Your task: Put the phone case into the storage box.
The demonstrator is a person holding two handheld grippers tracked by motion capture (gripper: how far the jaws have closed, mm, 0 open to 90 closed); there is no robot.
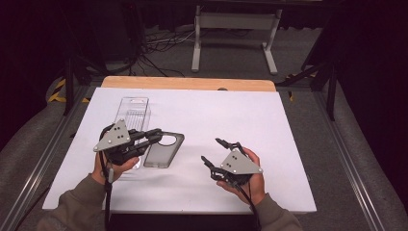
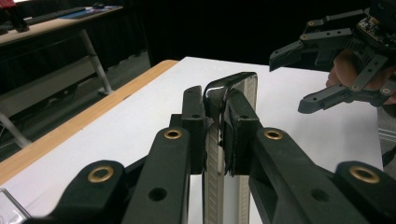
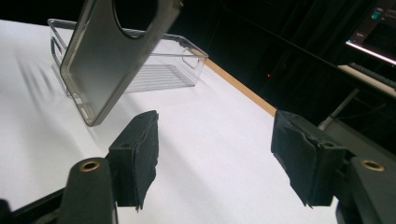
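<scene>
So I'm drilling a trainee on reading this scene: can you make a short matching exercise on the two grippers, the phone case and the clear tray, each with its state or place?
Things:
1. left gripper
2. right gripper
3. phone case
4. clear tray

States or places:
A. jaws apart, nothing between them
B. smoky grey, with a round hole
C. on the table, beyond the left hand
D. jaws shut on the case's edge

Pairs: 1-D, 2-A, 3-B, 4-C

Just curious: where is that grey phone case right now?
The phone case is left of centre in the high view, clamped in the left claw, beside the clear tray.
</scene>
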